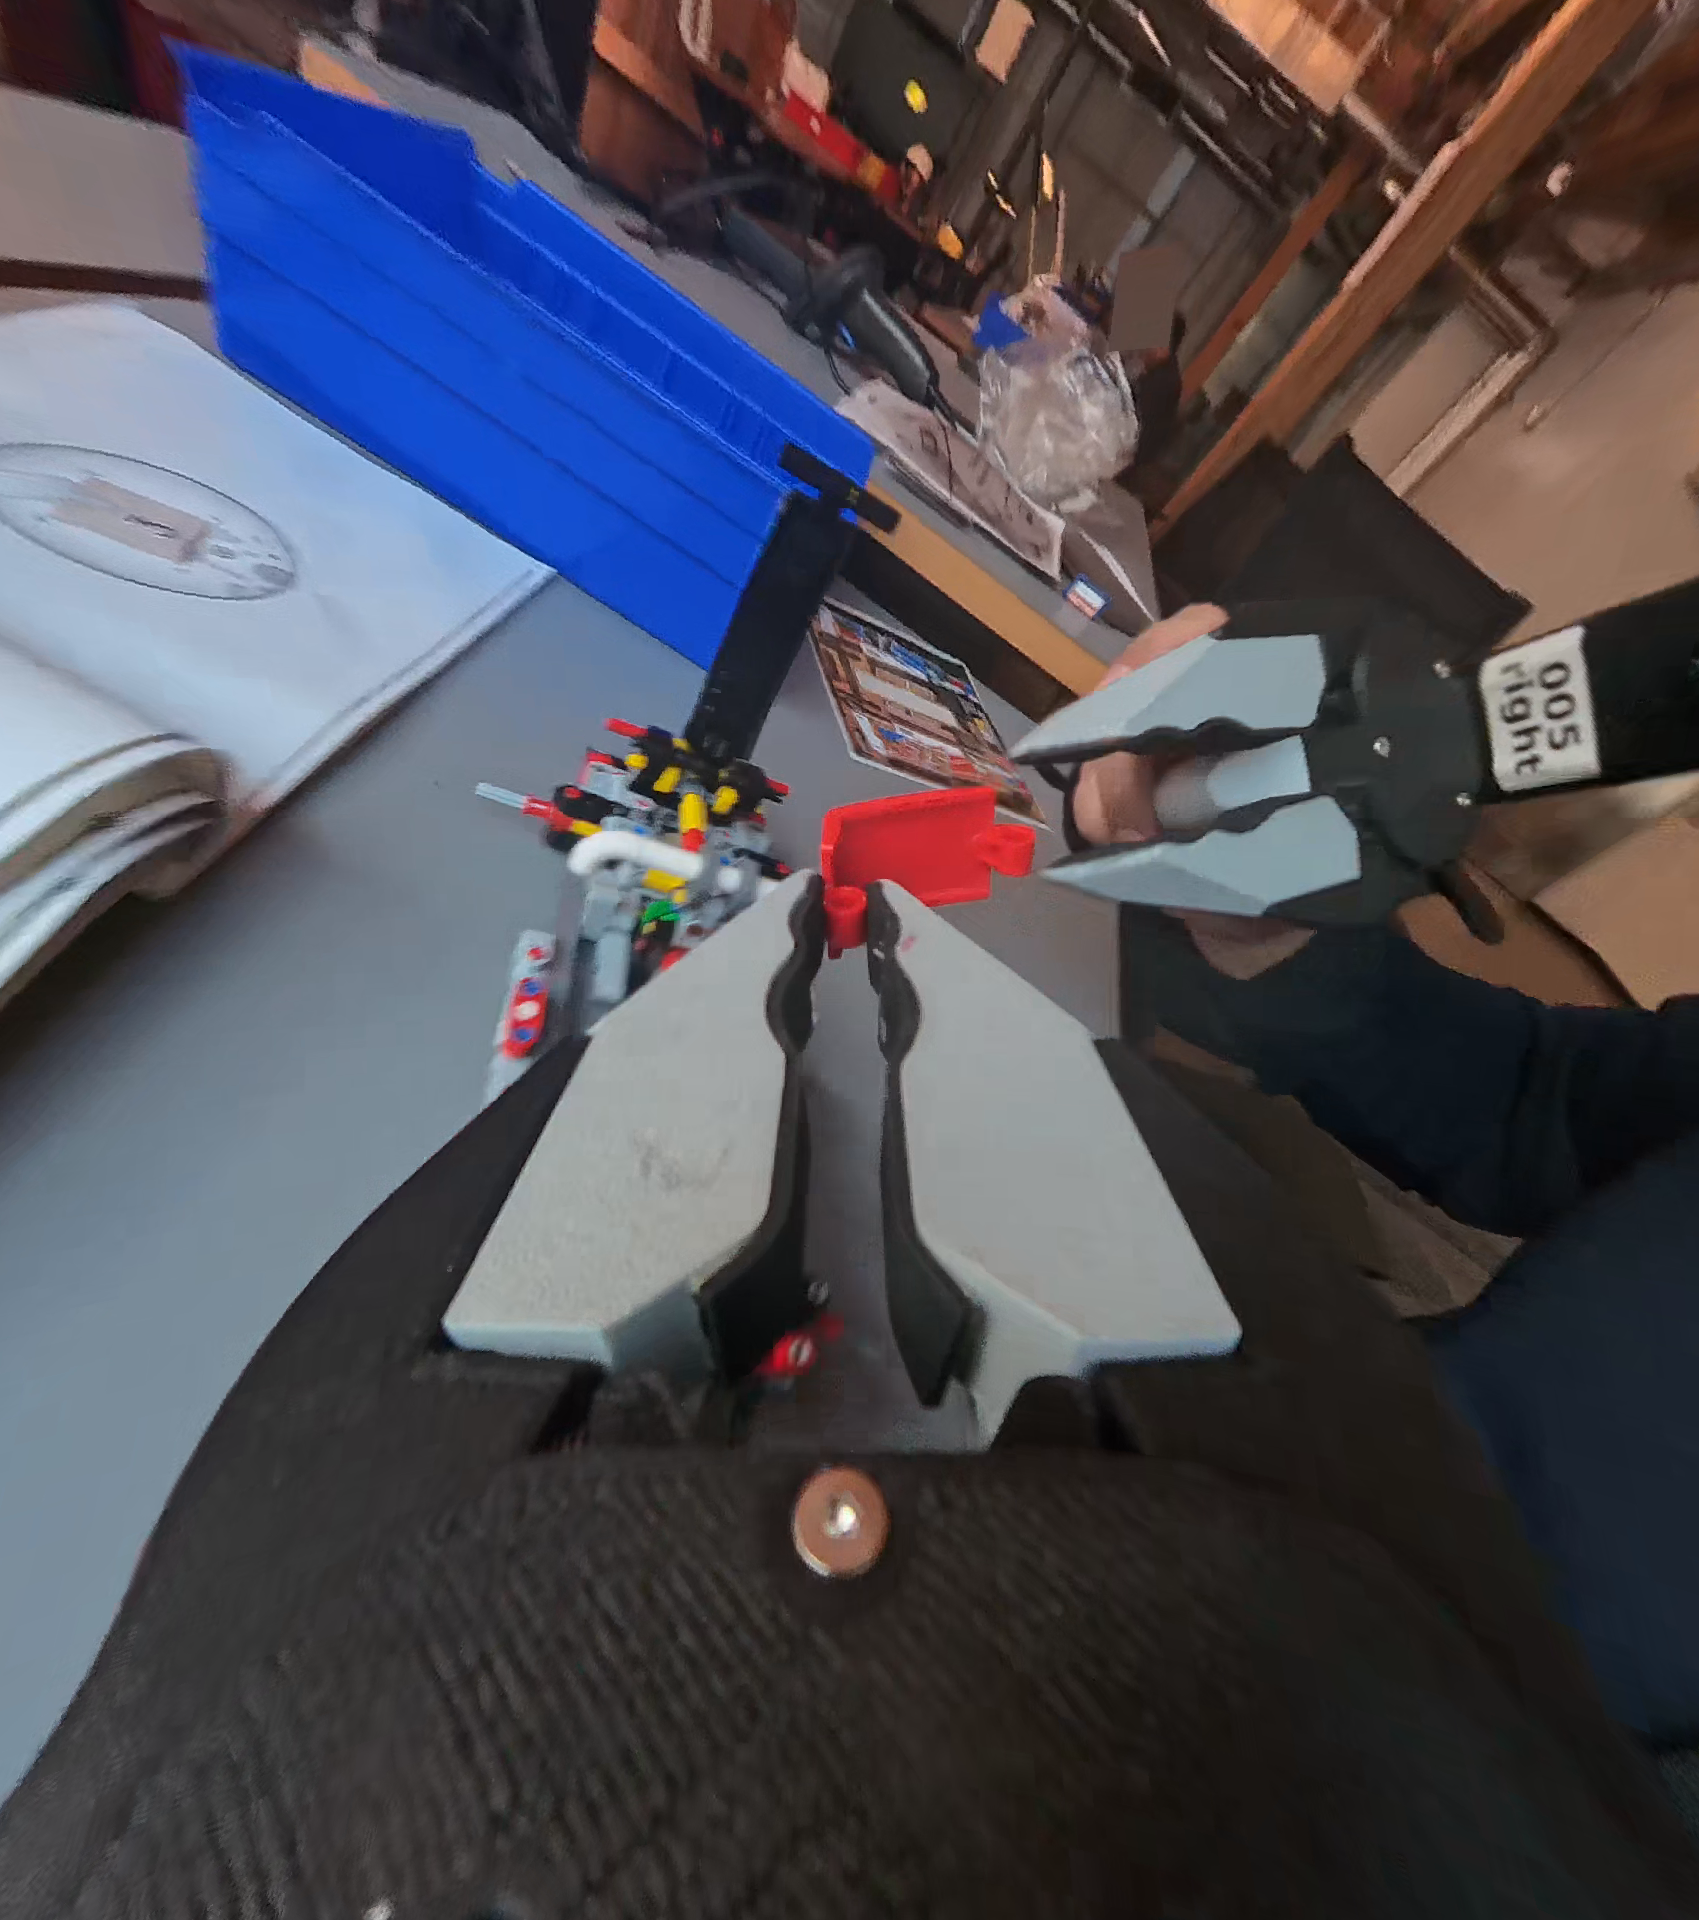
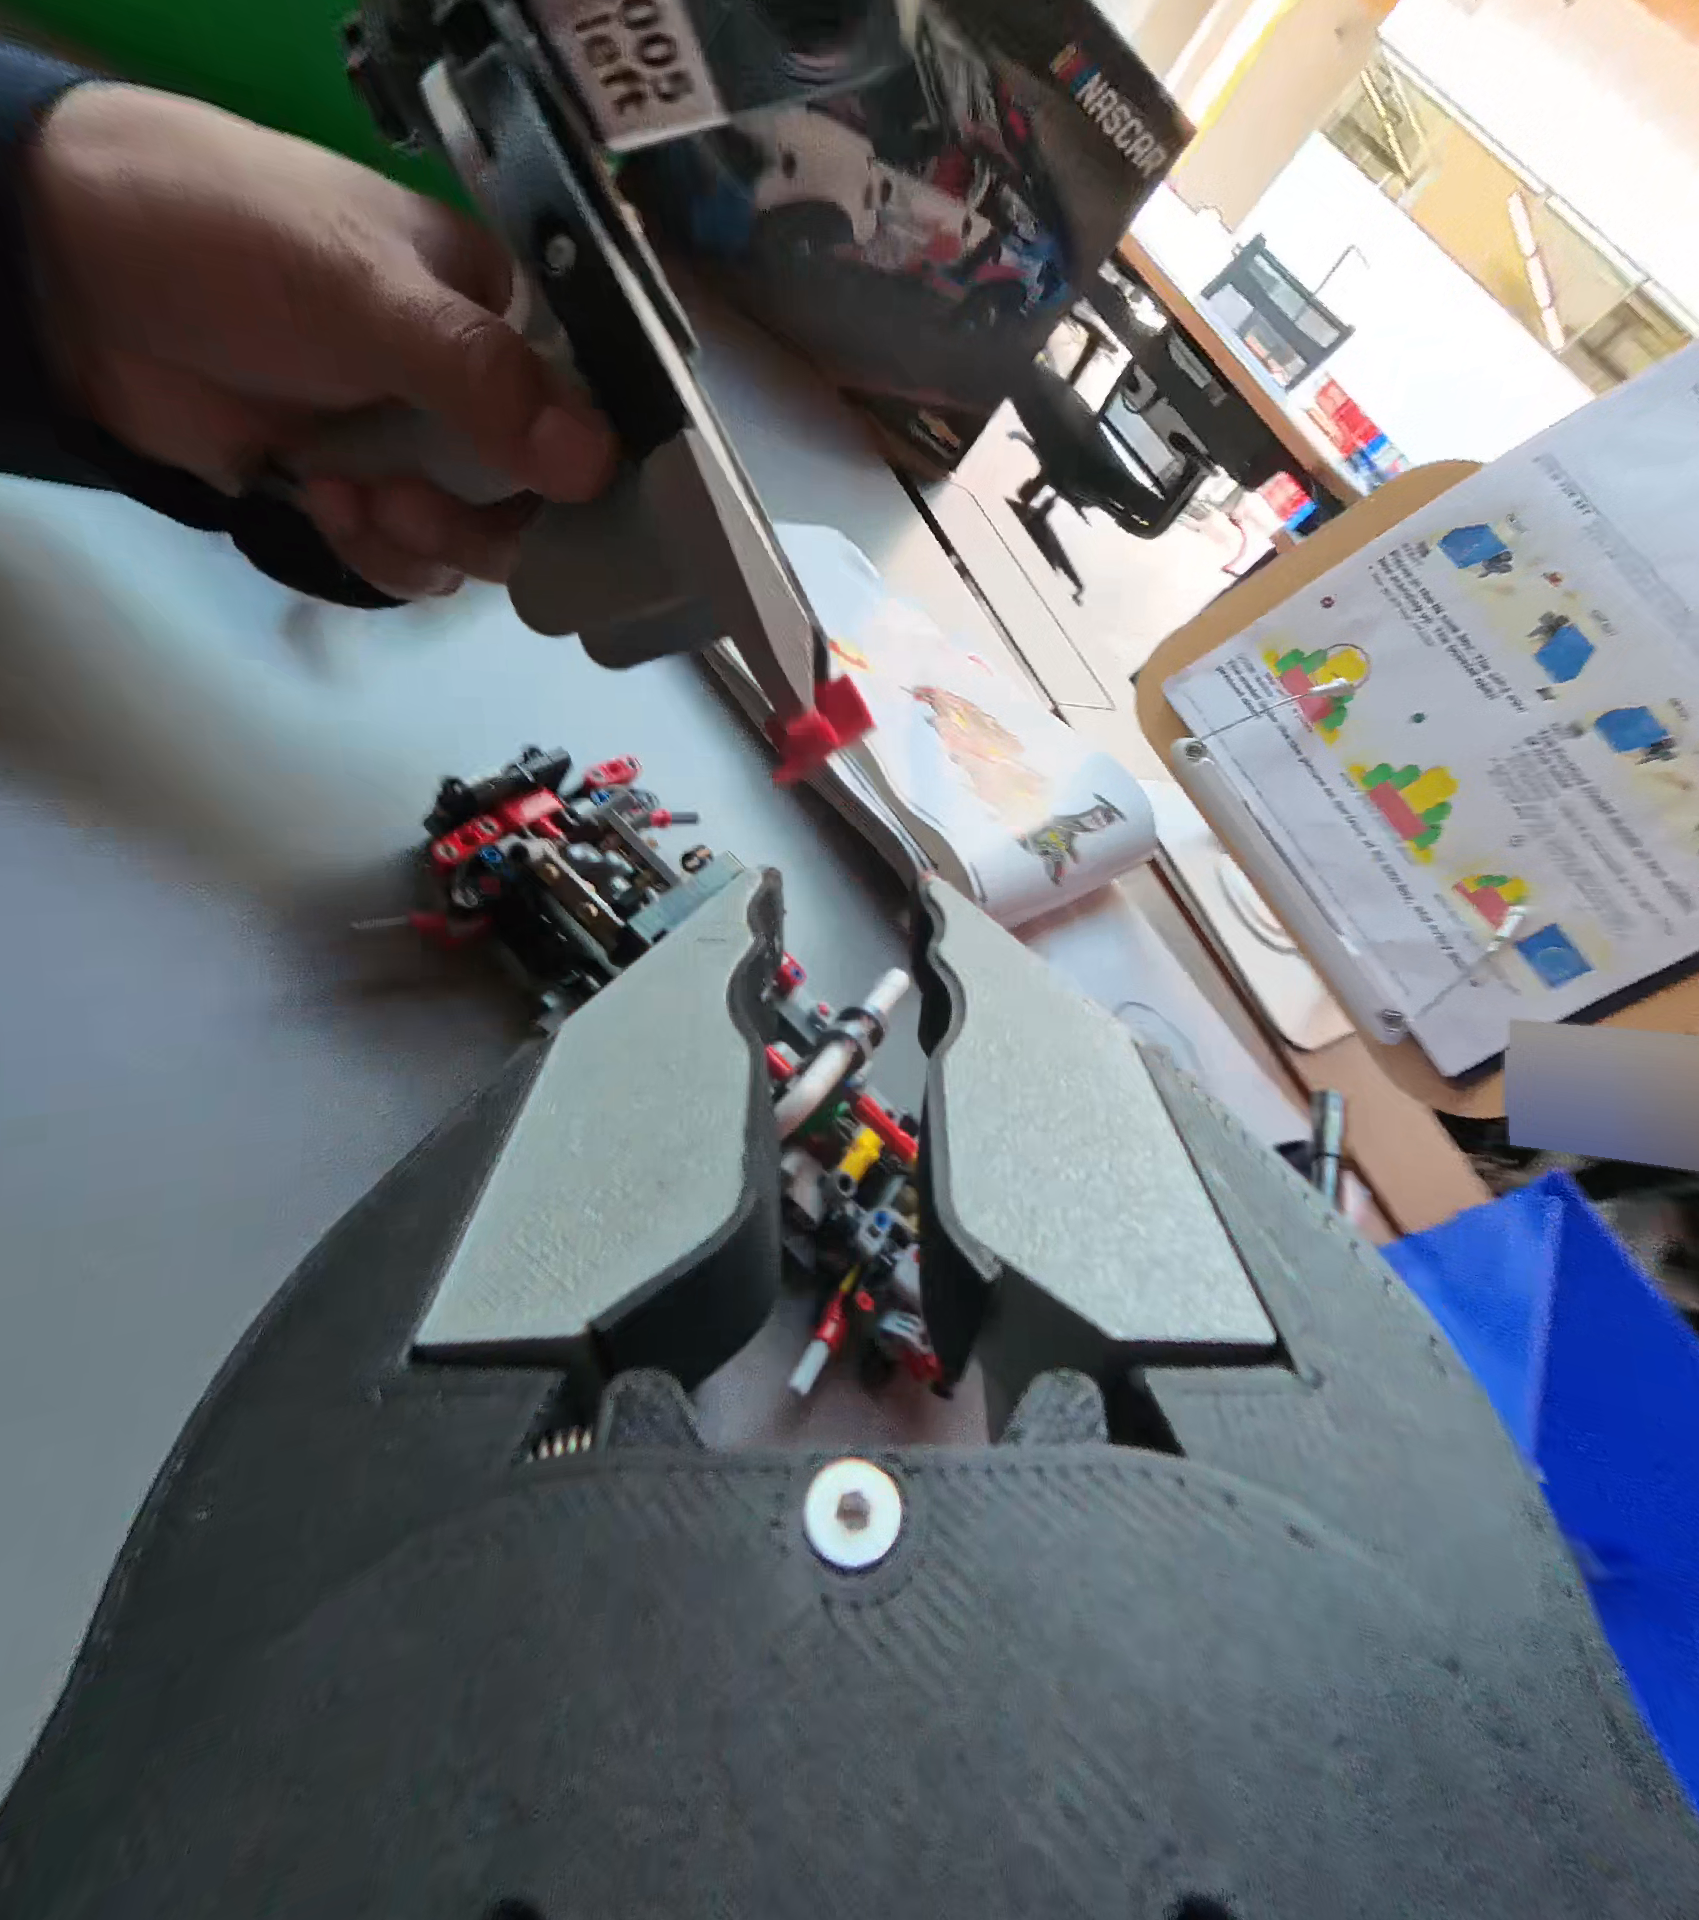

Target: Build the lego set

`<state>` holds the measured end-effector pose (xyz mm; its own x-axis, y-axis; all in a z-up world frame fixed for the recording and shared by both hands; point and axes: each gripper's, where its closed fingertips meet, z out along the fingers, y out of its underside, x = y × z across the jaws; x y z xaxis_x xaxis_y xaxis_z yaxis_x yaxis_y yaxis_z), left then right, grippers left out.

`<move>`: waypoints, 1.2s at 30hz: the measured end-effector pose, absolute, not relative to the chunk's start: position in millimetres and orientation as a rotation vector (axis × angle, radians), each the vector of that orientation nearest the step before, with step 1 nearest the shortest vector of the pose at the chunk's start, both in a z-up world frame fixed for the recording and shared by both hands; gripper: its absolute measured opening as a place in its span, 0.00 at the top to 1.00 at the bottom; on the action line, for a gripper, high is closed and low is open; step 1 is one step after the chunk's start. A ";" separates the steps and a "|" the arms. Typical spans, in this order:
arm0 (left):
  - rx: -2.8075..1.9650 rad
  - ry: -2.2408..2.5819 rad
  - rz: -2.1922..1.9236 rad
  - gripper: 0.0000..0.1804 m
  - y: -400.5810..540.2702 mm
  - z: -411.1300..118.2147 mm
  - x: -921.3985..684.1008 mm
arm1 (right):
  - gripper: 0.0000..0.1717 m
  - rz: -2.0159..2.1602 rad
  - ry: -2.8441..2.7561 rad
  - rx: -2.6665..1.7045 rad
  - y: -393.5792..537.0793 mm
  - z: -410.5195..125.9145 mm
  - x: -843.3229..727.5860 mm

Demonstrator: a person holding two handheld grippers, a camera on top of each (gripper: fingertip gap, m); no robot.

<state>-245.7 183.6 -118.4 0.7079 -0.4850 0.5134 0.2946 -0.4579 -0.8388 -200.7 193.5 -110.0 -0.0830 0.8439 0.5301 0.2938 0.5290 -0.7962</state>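
Red plastic sits between the fingers of the left gripper (image 1: 843, 914): a flat red panel (image 1: 912, 847) with a small round lug at two of its corners. The fingers have closed on the near lug, and both black pads press against it. The panel stands out past the fingertips, up and to the right in the left wrist view, clear of the grey surface (image 1: 201, 1195), with its long axis running from the pinched lug toward the far lug (image 1: 1011, 844). That far lug points at the right gripper (image 1: 1037, 810), which hangs just beside it with its fingers a little apart and nothing between them.

In the right wrist view the panel shows only edge-on as a small red piece (image 2: 817, 727) at the tip of the left gripper, held by a hand (image 2: 284, 343) in a dark sleeve. The right gripper's fingers (image 2: 658, 1122) stand narrowly apart above a brick-built model (image 2: 554, 873) of red, black, grey and yellow parts, which lies on the surface below the gap; the pads do not touch it.

Each gripper carries a white printed label on its black body. Behind the model lie an open instruction booklet (image 1: 97, 540), a blue bin (image 1: 512, 364) and a printed product box (image 2: 928, 187) bearing a brand logo. A board with illustrated printed sheets (image 2: 1510, 727) leans at the right.
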 end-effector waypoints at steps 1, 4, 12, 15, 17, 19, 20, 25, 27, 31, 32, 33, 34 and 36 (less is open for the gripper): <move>-1.819 0.116 -0.868 0.98 176.3 -116.5 -262.1 | 0.87 0.660 -1.628 -1.008 194.7 -109.0 -201.2; -1.713 0.021 -0.839 0.98 153.2 -105.1 -305.0 | 0.89 0.776 -1.563 -1.059 205.1 -103.3 -207.3; -1.627 -0.041 -0.695 0.98 130.9 -117.8 -347.0 | 0.91 1.081 -1.473 -1.032 213.0 -66.0 -255.9; -1.590 -0.052 -0.739 0.98 127.5 -113.0 -345.4 | 0.91 1.077 -1.506 -1.002 212.2 -61.0 -274.2; -1.596 -0.069 -0.706 0.98 127.1 -114.8 -351.2 | 0.92 1.069 -1.523 -0.972 210.2 -58.0 -285.5; -1.588 -0.095 -0.733 0.98 126.6 -115.5 -353.8 | 0.92 1.070 -1.541 -0.941 206.2 -56.5 -295.9; -1.590 -0.109 -0.751 0.98 127.0 -116.8 -355.2 | 0.92 1.067 -1.556 -0.929 203.5 -57.8 -300.6; -1.578 -0.175 -0.850 0.98 128.0 -120.1 -359.9 | 0.91 1.002 -1.698 -0.880 178.9 -78.1 -316.2; -1.551 -0.200 -0.892 0.98 128.3 -118.2 -361.4 | 0.92 0.971 -1.737 -0.878 168.1 -86.4 -319.2; -1.524 -0.255 -0.966 0.98 131.4 -116.9 -365.4 | 0.97 0.965 -1.725 -0.994 159.6 -99.5 -326.9; -1.530 -0.272 -0.983 0.98 133.4 -117.4 -366.0 | 0.96 1.007 -1.715 -1.031 155.0 -100.6 -329.7; -1.530 -0.299 -1.009 0.98 135.6 -116.1 -367.3 | 0.93 1.068 -1.720 -1.056 146.9 -101.9 -332.6; -1.516 -0.335 -1.055 0.98 138.1 -112.5 -368.6 | 0.91 1.099 -1.716 -1.085 142.9 -103.7 -336.5; -1.458 -0.448 -1.219 0.98 143.2 -103.0 -370.6 | 0.87 1.068 -1.673 -1.152 147.2 -106.3 -346.2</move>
<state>-370.6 143.2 -103.0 0.3926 -0.3442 0.8529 0.8144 -0.3009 -0.4963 -346.2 147.2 -106.3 -0.2435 0.9570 0.1578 0.2594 0.2210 -0.9401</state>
